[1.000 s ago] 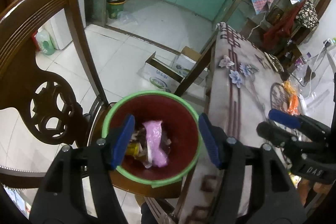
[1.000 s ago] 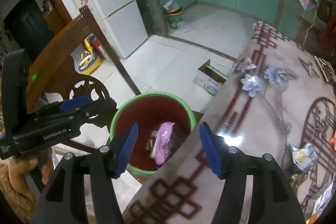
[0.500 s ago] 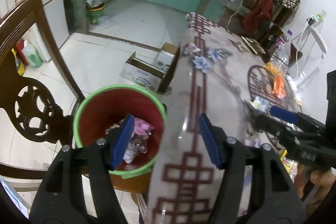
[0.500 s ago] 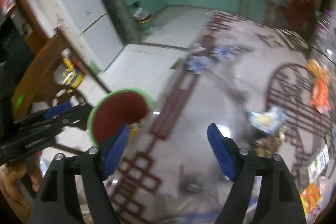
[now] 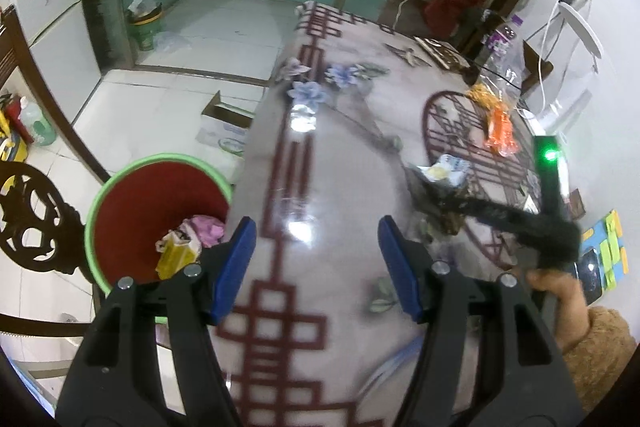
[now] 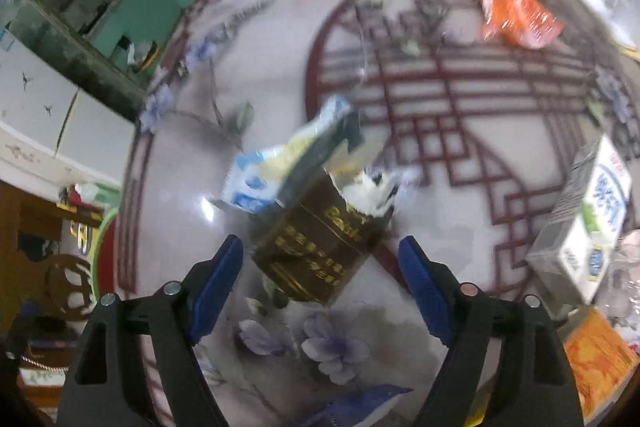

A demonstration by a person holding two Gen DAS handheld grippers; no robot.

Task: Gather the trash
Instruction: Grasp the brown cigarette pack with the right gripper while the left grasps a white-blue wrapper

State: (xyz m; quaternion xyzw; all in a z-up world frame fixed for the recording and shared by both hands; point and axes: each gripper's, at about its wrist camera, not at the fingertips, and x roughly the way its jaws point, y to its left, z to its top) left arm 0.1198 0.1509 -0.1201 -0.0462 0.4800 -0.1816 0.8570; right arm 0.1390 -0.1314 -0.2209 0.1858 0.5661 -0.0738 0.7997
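Observation:
A red bin with a green rim stands on a wooden chair at the table's left edge, with pink and yellow trash inside. My left gripper hangs open and empty over the patterned table, beside the bin. My right gripper points down over a brown wrapper. Its jaws are closing, the wrapper lies between the pads, and neither pad touches it. A blue, white and yellow wrapper lies against the brown one. In the left wrist view the right gripper is blurred.
An orange wrapper and clear plastic lie farther back on the table. A milk carton and an orange pack sit at the right. A person's hand holds the right gripper. A cardboard box is on the floor.
Both grippers swung away from the bin to the table. The right one rolled and dropped down over the brown wrapper. The left one stayed open and empty.

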